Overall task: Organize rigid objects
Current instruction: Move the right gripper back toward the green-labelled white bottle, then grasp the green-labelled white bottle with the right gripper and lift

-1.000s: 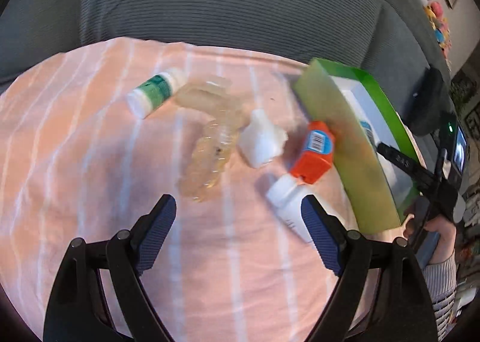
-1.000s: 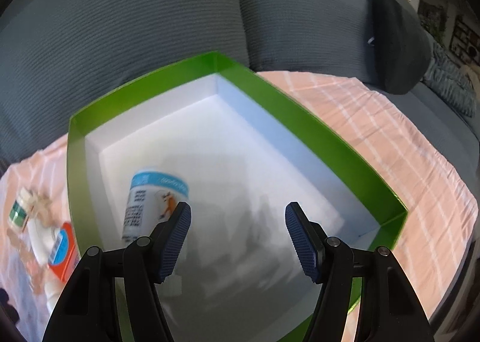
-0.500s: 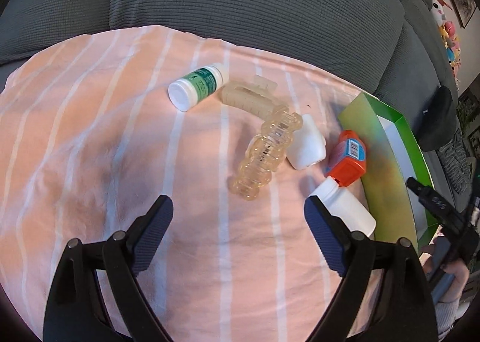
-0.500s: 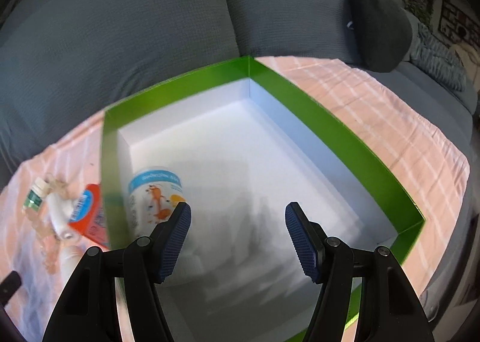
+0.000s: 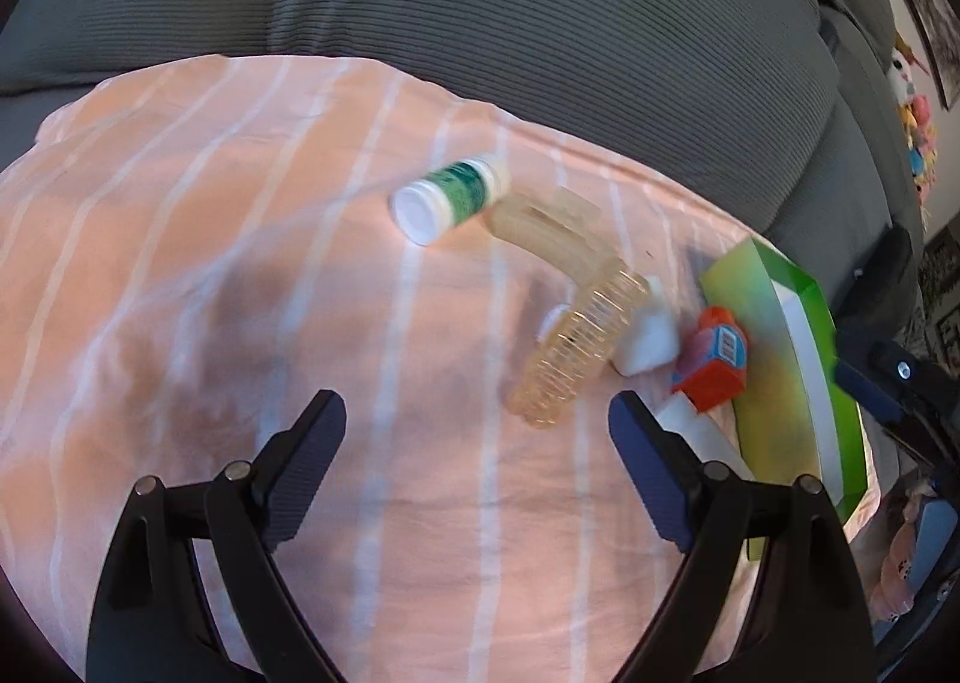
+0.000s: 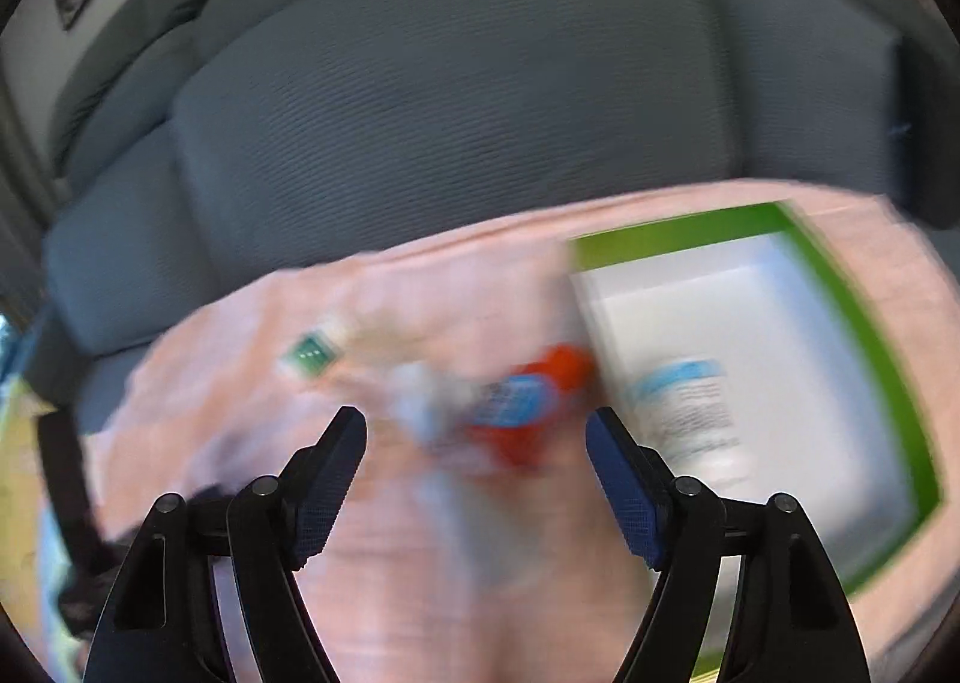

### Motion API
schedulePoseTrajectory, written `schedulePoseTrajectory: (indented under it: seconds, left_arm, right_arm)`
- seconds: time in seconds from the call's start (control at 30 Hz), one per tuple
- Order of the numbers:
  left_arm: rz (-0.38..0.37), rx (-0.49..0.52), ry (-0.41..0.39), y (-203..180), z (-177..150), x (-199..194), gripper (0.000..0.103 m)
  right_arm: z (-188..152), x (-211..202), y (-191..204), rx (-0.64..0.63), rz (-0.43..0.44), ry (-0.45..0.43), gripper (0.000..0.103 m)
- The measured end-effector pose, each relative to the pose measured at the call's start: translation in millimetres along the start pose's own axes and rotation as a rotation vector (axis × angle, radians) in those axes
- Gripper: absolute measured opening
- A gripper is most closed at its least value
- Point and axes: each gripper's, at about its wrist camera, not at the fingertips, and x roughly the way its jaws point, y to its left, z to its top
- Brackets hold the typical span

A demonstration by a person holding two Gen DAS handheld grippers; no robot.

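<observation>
bottle in box: blue-label bottle (image 6: 690, 419) lies in green box (image 6: 840, 287), near its left wall
loose items: green-label bottle (image 5: 450, 197), orange bottle (image 5: 714, 359) on striped cloth (image 5: 180, 263), outside box's left wall
left gripper (image 5: 477, 446): fingers spread, empty
right gripper (image 6: 474, 458): fingers just widened, nothing between

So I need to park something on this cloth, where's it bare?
Free: the striped cloth left of the green-label bottle, and near the left gripper. Crowded: the hair clips, orange bottle and white bottles beside the green box.
</observation>
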Motion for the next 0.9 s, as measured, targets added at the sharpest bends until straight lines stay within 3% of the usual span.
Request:
schedulePoseTrajectory:
  seconds: [0.13,0.4,0.57,0.67,0.77,0.9]
  left_arm:
    - [-0.009,-0.065,-0.023,19.1,2.2,-7.6,0.089]
    - [0.066,-0.172,-0.066,55.5,4.0,-14.6,0.089]
    - [0.082,-0.223,-0.081,73.1,7.3,-26.6,0.089]
    - [0.070,-0.240,-0.087,74.0,6.6,-30.8,0.089]
    - [0.062,-0.223,-0.089,70.1,8.3,-33.4,0.089]
    - [0.046,-0.221,-0.091,65.7,8.8,-33.8,0.089]
  right_arm:
    - [16.7,35.3,36.2,0.018,0.131,0.090,0.077]
    - [41.0,125.3,89.7,0.110,0.232,0.285,0.077]
    - [45.1,179.1,122.9,0.088,0.170,0.340,0.066]
    - [46.1,208.9,130.7,0.089,0.089,0.366,0.053]
    - [46.2,230.7,131.6,0.069,-0.002,0.387,0.053]
    - [41.0,245.3,131.9,0.061,0.003,0.409,0.051]
